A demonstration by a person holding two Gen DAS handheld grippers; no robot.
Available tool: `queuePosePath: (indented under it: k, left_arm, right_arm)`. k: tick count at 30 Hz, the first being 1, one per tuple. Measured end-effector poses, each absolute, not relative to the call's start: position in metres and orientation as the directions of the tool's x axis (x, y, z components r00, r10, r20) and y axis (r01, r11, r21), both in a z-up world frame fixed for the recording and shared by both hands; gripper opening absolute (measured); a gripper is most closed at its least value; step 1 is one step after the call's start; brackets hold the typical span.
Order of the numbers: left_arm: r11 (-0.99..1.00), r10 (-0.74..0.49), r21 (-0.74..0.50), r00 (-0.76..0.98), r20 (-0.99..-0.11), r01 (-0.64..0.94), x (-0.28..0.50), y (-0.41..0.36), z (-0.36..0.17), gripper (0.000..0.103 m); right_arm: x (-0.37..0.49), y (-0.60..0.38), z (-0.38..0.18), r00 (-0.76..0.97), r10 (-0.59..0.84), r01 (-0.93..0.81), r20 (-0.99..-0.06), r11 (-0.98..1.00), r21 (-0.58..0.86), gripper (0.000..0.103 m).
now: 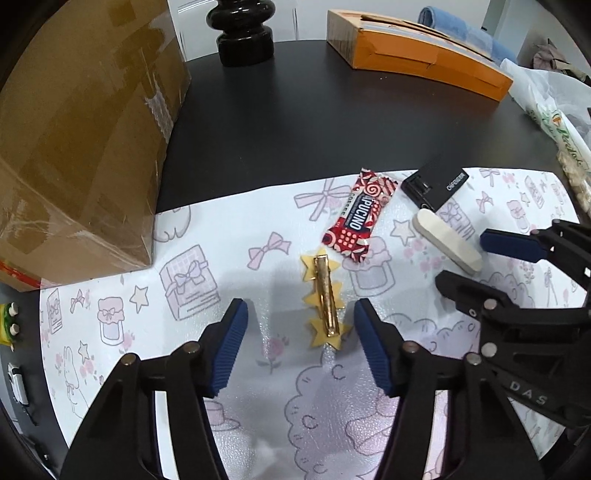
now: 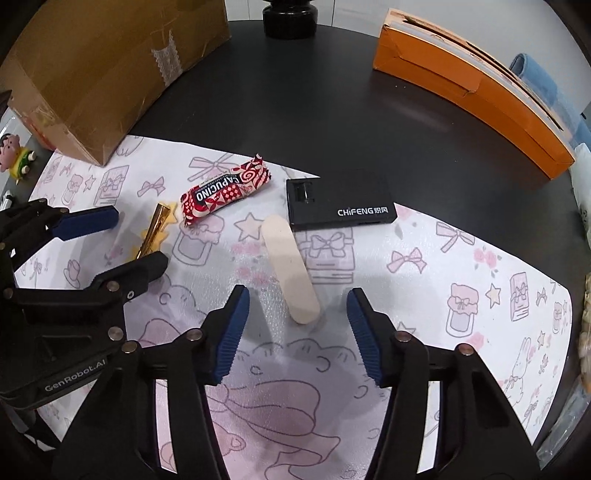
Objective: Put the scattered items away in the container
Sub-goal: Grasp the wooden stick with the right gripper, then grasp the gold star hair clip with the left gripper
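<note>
The left gripper hangs low over a patterned mat, its jaws spread wide with nothing between the pads; a gold hair clip backed by yellow stars lies flat on the mat in the gap between them, nearer the right-hand pad, and whether that pad touches it cannot be told. Just beyond the clip lies a red candy wrapper marked CAPUCINO, its near end close to the clip's far end. The right gripper is also low over the mat, jaws spread and holding nothing, with the near end of a pale nail file lying between its pads and touching neither. Past the file's far end rests a flat black box printed CHIFENG, partly on the mat and partly on the dark table. The two grippers sit side by side, each visible at the edge of the other's view. A brown cardboard carton stands at the mat's far left corner. An orange box, long and open-topped, sits well apart on the table at the far right. A black pedestal stands at the table's far edge.
</note>
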State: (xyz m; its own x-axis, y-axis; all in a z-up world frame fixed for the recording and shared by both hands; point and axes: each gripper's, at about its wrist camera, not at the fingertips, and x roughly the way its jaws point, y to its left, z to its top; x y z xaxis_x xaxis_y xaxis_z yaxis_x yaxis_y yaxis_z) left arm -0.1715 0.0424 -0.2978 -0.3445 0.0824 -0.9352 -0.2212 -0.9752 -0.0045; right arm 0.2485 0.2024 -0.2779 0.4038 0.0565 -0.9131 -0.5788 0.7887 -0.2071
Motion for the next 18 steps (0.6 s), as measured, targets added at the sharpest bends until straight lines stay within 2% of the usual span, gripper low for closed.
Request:
queuePosePath:
  k: [2,5,7,11,12,18]
  left_arm:
    - [-0.973,0.086,-0.004,-0.347,-0.934,-0.231,-0.169,0.045,-0.297,0.051]
    - [-0.971,0.090,-0.006,-0.348,-0.933,-0.237,-0.166,0.047,-0.295,0.041]
    - [-0.971,0.093,-0.008,-0.347,-0.933,-0.240,-0.163,0.047,-0.294,0.023]
    - [-0.972,0.130,-0.054,-0.331,-0.935,-0.230,-0.164,0.042,-0.292,0.019]
    - [-0.972,0.148,-0.077,-0.324,-0.935,-0.221,-0.164,0.040,-0.291,0.014]
    - [-0.974,0.180,-0.123,-0.327,-0.928,-0.188,-0.166,0.028,-0.282,0.014]
  right_arm:
    - [0.245,0.205,-0.277,0.410,0.046,-0.583,-0.911,0.782,-0.223,0.019]
    - [0.243,0.206,-0.278,0.410,0.038,-0.580,-0.911,0.782,-0.228,0.018]
    - [0.244,0.203,-0.277,0.397,0.048,-0.573,-0.917,0.793,-0.207,0.017]
    - [0.246,0.197,-0.274,0.363,0.070,-0.554,-0.929,0.818,-0.155,0.017]
    - [0.246,0.196,-0.272,0.361,0.077,-0.550,-0.929,0.822,-0.146,0.017]
    - [0.246,0.191,-0.257,0.360,0.126,-0.528,-0.924,0.845,-0.090,0.016]
